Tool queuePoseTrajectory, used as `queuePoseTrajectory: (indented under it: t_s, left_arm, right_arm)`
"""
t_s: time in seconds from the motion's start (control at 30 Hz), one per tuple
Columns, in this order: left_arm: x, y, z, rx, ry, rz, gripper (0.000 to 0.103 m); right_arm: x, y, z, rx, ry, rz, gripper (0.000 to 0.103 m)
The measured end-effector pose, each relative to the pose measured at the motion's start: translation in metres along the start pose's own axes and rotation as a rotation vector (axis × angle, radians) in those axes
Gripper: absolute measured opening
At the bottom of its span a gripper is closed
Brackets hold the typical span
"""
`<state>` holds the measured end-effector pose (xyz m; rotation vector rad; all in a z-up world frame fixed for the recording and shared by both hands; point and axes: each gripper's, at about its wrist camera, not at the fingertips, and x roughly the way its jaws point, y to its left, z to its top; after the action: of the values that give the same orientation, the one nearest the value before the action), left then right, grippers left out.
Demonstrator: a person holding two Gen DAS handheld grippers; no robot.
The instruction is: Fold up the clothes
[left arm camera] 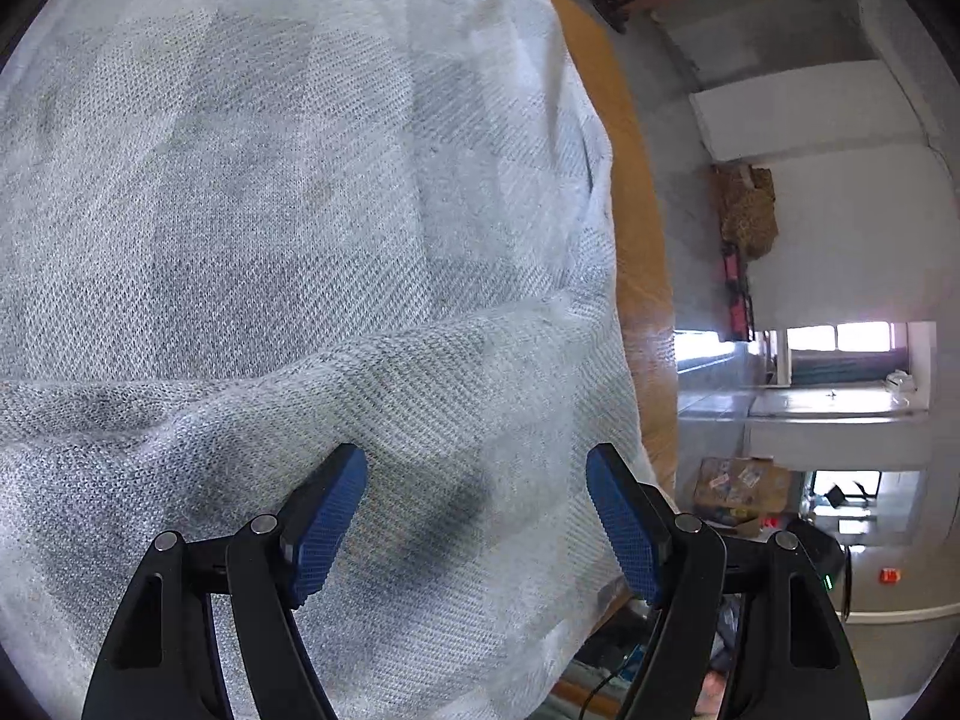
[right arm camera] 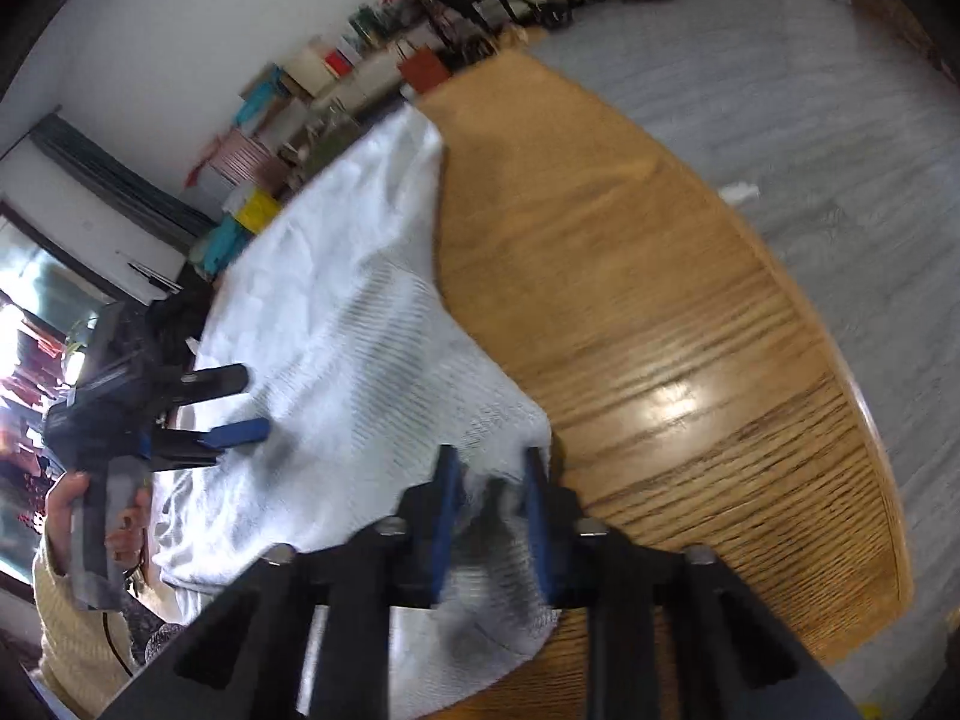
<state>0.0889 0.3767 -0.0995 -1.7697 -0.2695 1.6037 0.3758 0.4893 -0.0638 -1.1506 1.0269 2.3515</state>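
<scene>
A white knit garment (right arm camera: 336, 324) lies spread across the left part of a wooden table (right arm camera: 660, 312), where the left gripper (left arm camera: 477, 474) hangs wide open and empty above it while the right gripper (right arm camera: 489, 468), half-closed, straddles a raised fold near the table's near edge.

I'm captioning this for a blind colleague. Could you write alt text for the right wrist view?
The right hand-held gripper, jaws open, straddles a corner of a white knit garment on a wooden table. The left hand-held gripper hovers open at the far edge.
</scene>
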Motion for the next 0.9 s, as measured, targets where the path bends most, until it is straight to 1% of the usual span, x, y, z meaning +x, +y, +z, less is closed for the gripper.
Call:
queuePoseTrajectory:
  t_s: [0.1, 0.2, 0.3, 0.33, 0.4, 0.5, 0.63, 0.7, 0.77, 0.8, 0.87, 0.9]
  left_arm:
    - [-0.002, -0.015, 0.006, 0.019, -0.009, 0.027, 0.076]
    - [0.003, -0.037, 0.016, 0.056, 0.001, 0.086, 0.076]
    - [0.016, -0.062, 0.033, 0.104, 0.023, 0.164, 0.076]
    - [0.021, -0.073, 0.039, 0.124, 0.026, 0.202, 0.076]
    - [0.034, -0.094, 0.052, 0.163, 0.030, 0.260, 0.076]
    - [0.055, -0.117, 0.067, 0.183, 0.037, 0.295, 0.076]
    - [0.090, -0.139, 0.077, 0.250, 0.061, 0.386, 0.076]
    - [0.101, -0.142, 0.078, 0.261, 0.077, 0.383, 0.076]
    - [0.102, -0.140, 0.080, 0.282, 0.064, 0.400, 0.076]
    - [0.102, -0.140, 0.081, 0.293, 0.056, 0.410, 0.073]
    - [0.095, -0.137, 0.083, 0.314, 0.038, 0.441, 0.050]
    - [0.092, -0.135, 0.084, 0.325, 0.029, 0.457, 0.028]
  right_arm:
    - [-0.012, 0.025, -0.010, -0.056, -0.046, 0.027, 0.014]
    - [-0.015, 0.051, -0.022, -0.089, -0.082, 0.069, 0.013]
    - [-0.008, 0.073, -0.037, -0.092, -0.095, 0.118, 0.013]
    - [-0.005, 0.078, -0.042, -0.087, -0.097, 0.134, 0.013]
    - [-0.001, 0.085, -0.047, -0.099, -0.105, 0.108, 0.013]
    - [0.001, 0.082, -0.054, -0.051, -0.123, 0.114, 0.012]
    - [-0.011, 0.083, -0.055, -0.062, -0.167, 0.076, 0.011]
    - [-0.016, 0.083, -0.056, -0.068, -0.182, 0.063, 0.011]
    - [-0.020, 0.084, -0.057, -0.068, -0.190, 0.084, 0.010]
    - [-0.023, 0.084, -0.057, -0.067, -0.194, 0.094, 0.010]
    - [-0.019, 0.086, -0.057, -0.064, -0.181, 0.104, 0.010]
    - [-0.017, 0.088, -0.058, -0.074, -0.173, 0.101, 0.010]
